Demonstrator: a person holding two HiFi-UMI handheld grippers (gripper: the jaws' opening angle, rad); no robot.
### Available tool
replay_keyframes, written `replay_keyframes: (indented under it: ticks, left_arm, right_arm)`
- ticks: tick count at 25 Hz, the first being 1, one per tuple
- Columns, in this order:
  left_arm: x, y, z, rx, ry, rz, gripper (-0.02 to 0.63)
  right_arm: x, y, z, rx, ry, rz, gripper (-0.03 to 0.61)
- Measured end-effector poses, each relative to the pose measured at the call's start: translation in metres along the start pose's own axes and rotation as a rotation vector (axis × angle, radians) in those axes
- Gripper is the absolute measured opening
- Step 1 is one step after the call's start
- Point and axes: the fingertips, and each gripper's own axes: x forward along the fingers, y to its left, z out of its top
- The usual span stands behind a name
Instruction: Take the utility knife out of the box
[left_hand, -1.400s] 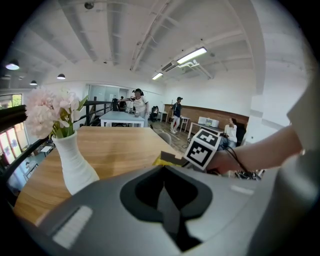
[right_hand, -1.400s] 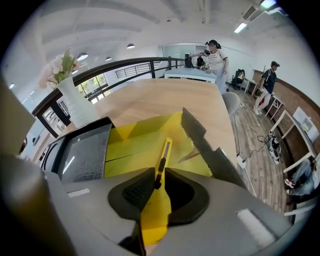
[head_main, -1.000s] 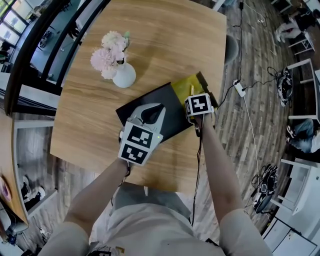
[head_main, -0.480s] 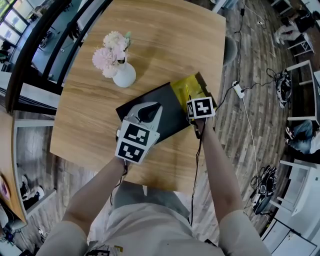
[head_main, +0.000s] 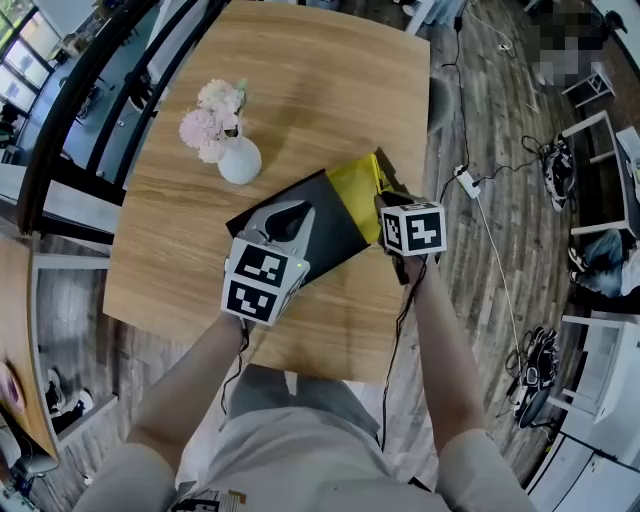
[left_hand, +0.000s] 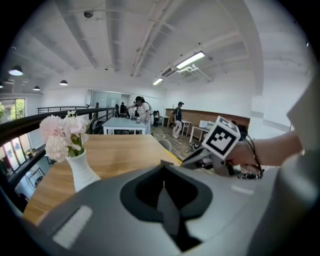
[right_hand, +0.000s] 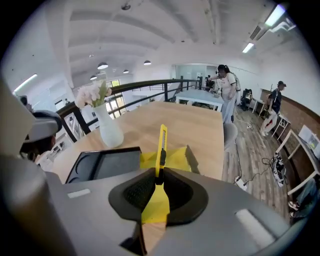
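A black box (head_main: 335, 238) with a yellow inner flap (head_main: 356, 188) lies open on the wooden table (head_main: 330, 90). The yellow utility knife (right_hand: 161, 142) stands up out of my right gripper (right_hand: 159, 171), which is shut on its lower end. It hangs above the yellow flap (right_hand: 176, 159) and the black tray (right_hand: 102, 162). In the head view my right gripper (head_main: 392, 205) is over the box's right end. My left gripper (head_main: 288, 218) sits over the black part of the box. Its jaws (left_hand: 163, 186) are shut, with nothing seen between them.
A white vase of pink flowers (head_main: 238, 158) stands on the table to the left behind the box, also seen as the vase (left_hand: 80, 170) in the left gripper view. The table's right edge (head_main: 425, 120) is close to the right gripper. Cables and chairs lie on the floor beyond.
The right gripper has risen from the box's yellow end with the knife in its jaws. The left gripper has lifted slightly over the box.
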Motion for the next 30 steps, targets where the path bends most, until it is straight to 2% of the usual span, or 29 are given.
replay_keyframes:
  ticks: [11, 18, 23, 27, 30]
  left_arm:
    - [-0.048, -0.03, 0.062, 0.075, -0.117, -0.004, 0.003]
    - [-0.094, -0.055, 0.112, 0.098, -0.223, -0.001, 0.003]
    - [-0.128, -0.077, 0.142, 0.138, -0.308, -0.017, 0.003]
    - [-0.154, -0.093, 0.165, 0.18, -0.359, -0.028, 0.002]
    - [-0.176, -0.107, 0.181, 0.262, -0.399, -0.025, 0.002]
  right_arm:
    - [-0.125, 0.017, 0.059, 0.01, -0.271, 0.023, 0.054]
    - [-0.231, 0.045, 0.091, -0.055, -0.452, 0.066, 0.054]
    - [-0.298, 0.061, 0.096, -0.089, -0.527, 0.04, 0.054]
    - [-0.342, 0.07, 0.096, -0.069, -0.602, 0.044, 0.055]
    - [-0.375, 0.082, 0.095, -0.061, -0.679, 0.072, 0.055]
